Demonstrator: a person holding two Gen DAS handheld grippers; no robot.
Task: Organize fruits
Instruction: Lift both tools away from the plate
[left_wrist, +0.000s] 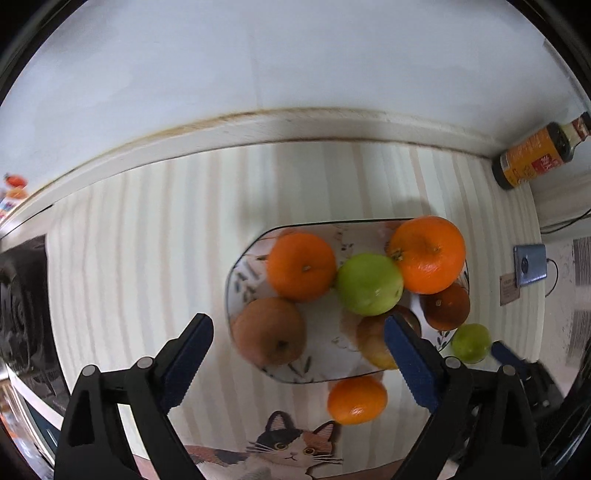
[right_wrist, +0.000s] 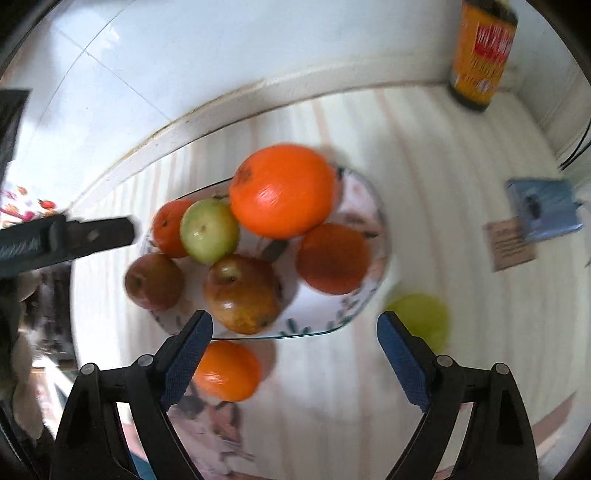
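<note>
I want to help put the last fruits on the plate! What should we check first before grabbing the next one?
1. Left gripper open and empty: ok.
2. Right gripper open and empty: ok.
3. Fruits still off the plate: not ok. A small orange and a green fruit lie on the striped tablecloth beside it.
4. Room on the plate: cannot tell for sure. It already holds six fruits, with a bare patch near the front.
5. Pile steady: cannot tell. The big orange seems to lean on the green apple.
6. Right view sharp enough to aim: not ok, it is blurred.
</note>
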